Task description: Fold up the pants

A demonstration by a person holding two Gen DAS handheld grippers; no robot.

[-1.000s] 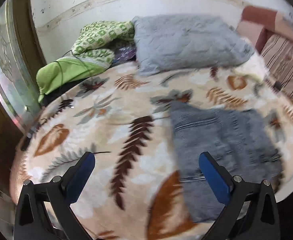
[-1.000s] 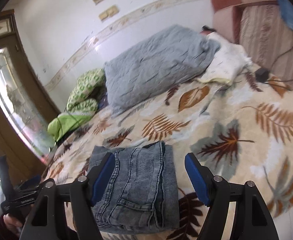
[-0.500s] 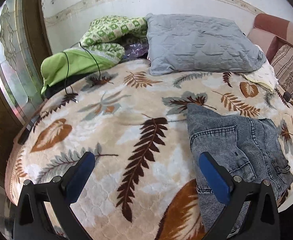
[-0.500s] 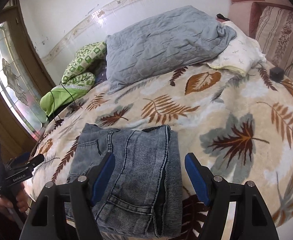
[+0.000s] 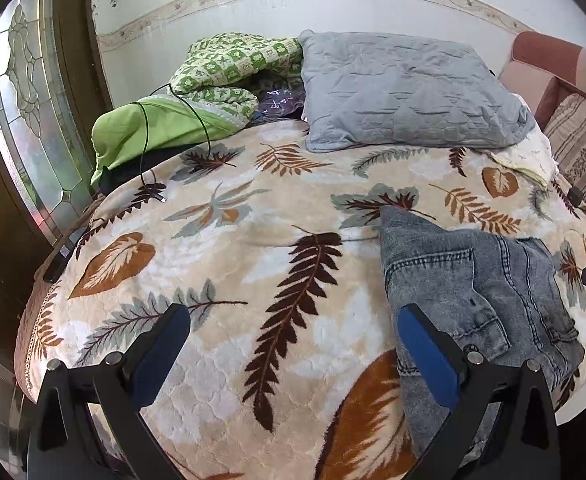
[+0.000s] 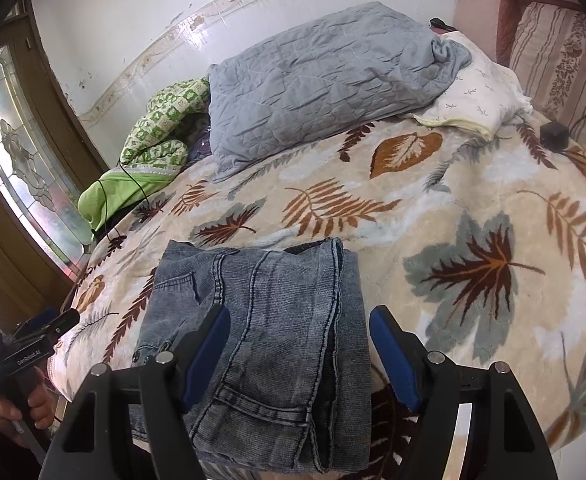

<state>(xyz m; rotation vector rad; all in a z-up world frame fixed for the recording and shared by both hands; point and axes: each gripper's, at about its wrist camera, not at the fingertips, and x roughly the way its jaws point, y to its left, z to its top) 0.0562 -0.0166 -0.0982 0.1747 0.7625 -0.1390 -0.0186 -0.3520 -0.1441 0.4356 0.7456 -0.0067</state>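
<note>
The pants lie folded into a thick bundle at the near edge of the bed, so a careless nudge or a pinch of only the top layer could spill the fold or drag it over the edge. The right gripper hovers over them with fingers open and empty, and the left gripper is open too, beside them over bare blanket. The leaf-print blanket is soft; pillows, a tiled wall and a glass-panelled door surround it.
</note>
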